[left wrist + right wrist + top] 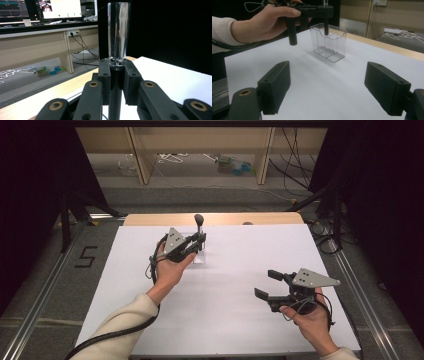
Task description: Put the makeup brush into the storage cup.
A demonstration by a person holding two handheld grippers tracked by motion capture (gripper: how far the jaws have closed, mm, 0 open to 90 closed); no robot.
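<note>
Left hand-held gripper (200, 241) pinching pen (199, 227) upright, tip inside clear holder (328, 42). Risk: sideways nudge tips holder. Right hand-held gripper (265, 285) spread, well clear of holder.

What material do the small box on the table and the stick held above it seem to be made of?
Box: apparently clear hard plastic, glossy; the table shows through its walls and the edges catch light.
Stick: the upper part looks like clear acrylic or glass with bright streaks; the lower shaft, clamped by the left gripper, looks dark and matte, material unclear.

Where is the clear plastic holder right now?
In the right gripper view, the clear plastic holder stands on the white table, directly under the left gripper.
</note>
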